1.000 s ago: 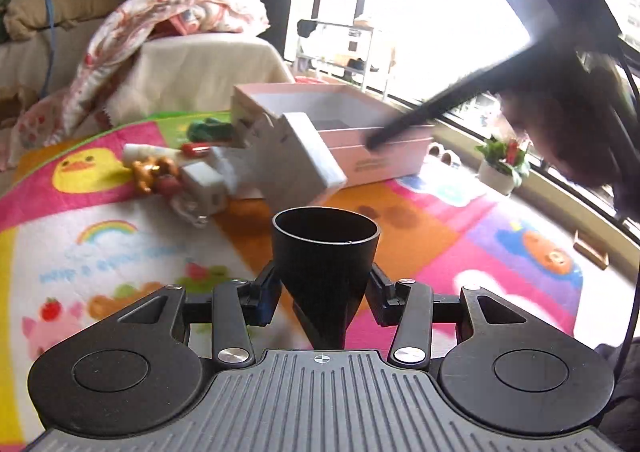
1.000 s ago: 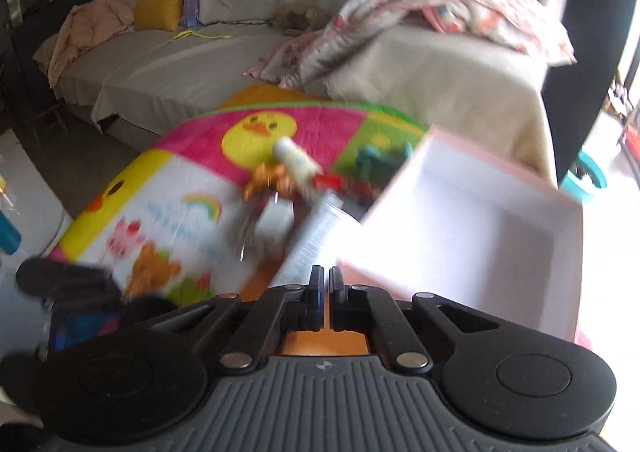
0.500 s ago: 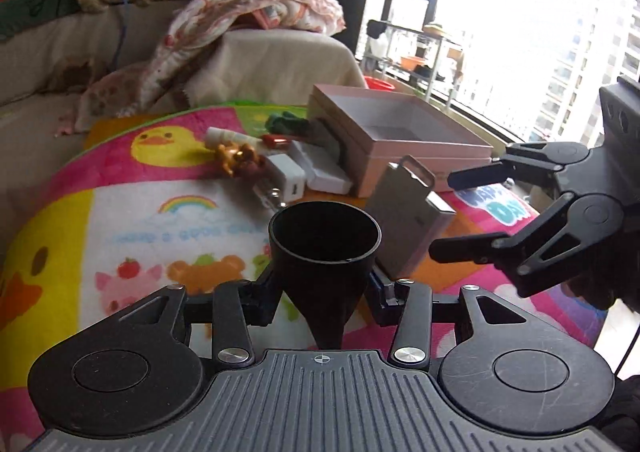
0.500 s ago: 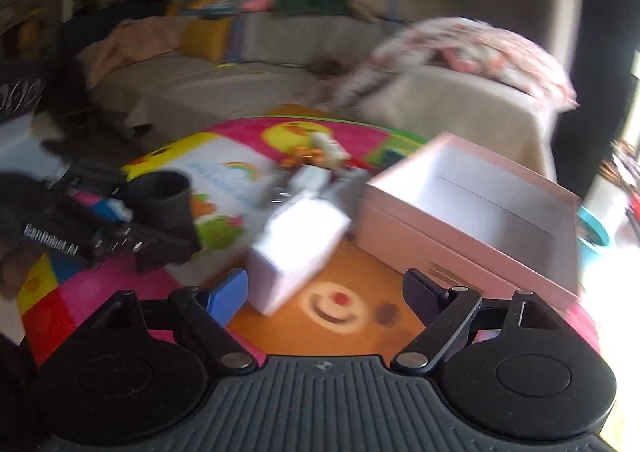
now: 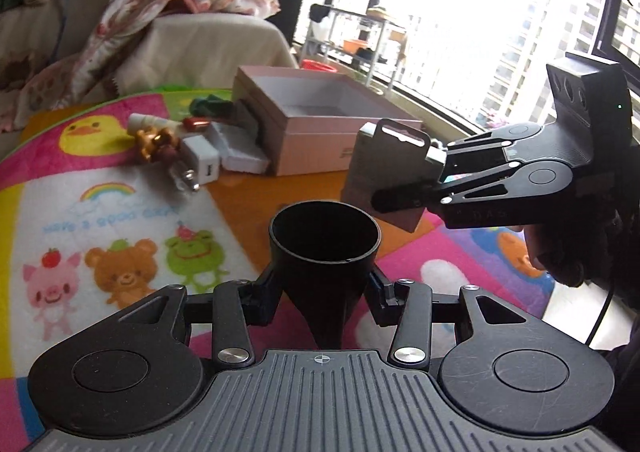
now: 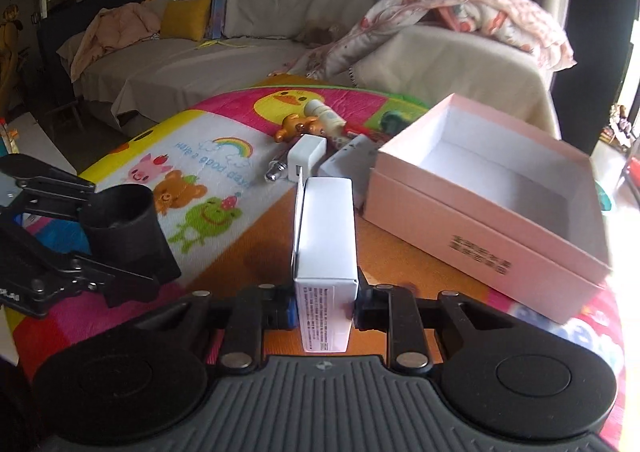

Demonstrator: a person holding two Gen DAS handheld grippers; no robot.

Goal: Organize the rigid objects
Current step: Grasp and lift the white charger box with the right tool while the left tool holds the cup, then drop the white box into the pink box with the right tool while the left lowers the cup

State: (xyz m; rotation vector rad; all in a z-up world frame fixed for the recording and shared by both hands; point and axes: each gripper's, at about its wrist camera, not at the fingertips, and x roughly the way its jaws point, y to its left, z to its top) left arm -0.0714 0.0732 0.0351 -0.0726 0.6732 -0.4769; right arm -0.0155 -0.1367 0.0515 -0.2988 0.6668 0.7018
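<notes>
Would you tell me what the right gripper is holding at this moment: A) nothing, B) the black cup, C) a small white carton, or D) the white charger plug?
C: the right gripper is shut on the small white carton; the black cup sits in the left gripper.

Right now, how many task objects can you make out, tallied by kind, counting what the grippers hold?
Boxes: 3 (open pink box, small white box in right gripper, flat white box)
Cups: 1 (black cup in left gripper)
Chargers: 1 (white charger)
Small toys and tubes: about 4, partly hidden
Total: about 9
</notes>
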